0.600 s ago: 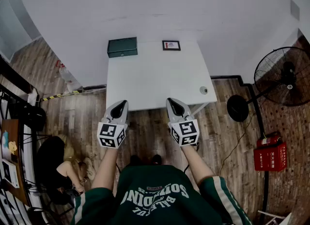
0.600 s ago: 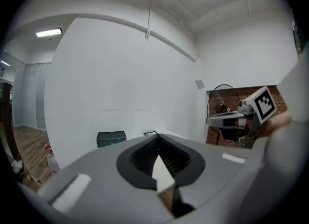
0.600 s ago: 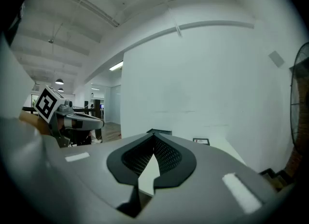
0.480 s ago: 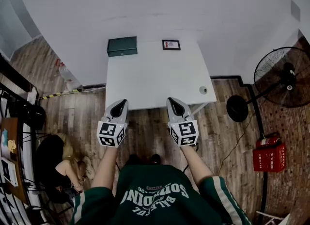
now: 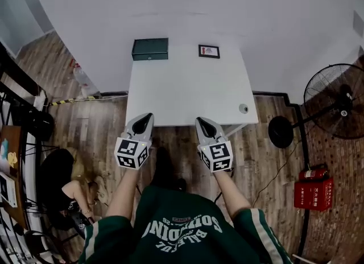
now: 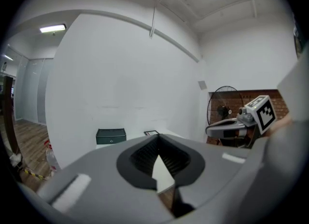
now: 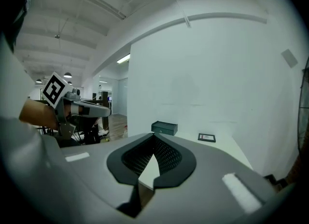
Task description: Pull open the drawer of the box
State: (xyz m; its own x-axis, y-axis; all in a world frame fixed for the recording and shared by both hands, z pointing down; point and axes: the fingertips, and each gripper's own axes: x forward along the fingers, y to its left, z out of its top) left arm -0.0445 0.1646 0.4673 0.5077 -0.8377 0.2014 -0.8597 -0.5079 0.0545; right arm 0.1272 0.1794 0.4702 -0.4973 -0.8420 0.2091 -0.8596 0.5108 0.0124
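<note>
A dark green box (image 5: 149,49) stands at the far left corner of the white table (image 5: 187,89), its drawer front shut. It also shows in the left gripper view as the box (image 6: 110,135) and in the right gripper view as the box (image 7: 164,128). My left gripper (image 5: 144,119) and right gripper (image 5: 202,122) hover side by side at the table's near edge, far from the box. Each one, the left gripper (image 6: 157,138) and the right gripper (image 7: 154,136), is shut with nothing in it.
A small framed picture (image 5: 209,51) lies at the table's far edge, right of the box. A small round object (image 5: 243,108) sits near the right front corner. A standing fan (image 5: 335,95) and a red extinguisher crate (image 5: 315,188) are at the right; a person (image 5: 68,189) sits low at the left.
The head view has shifted a little, so the table and box sit slightly further right and up. Both grippers stay shut at the near edge, almost unmoved.
</note>
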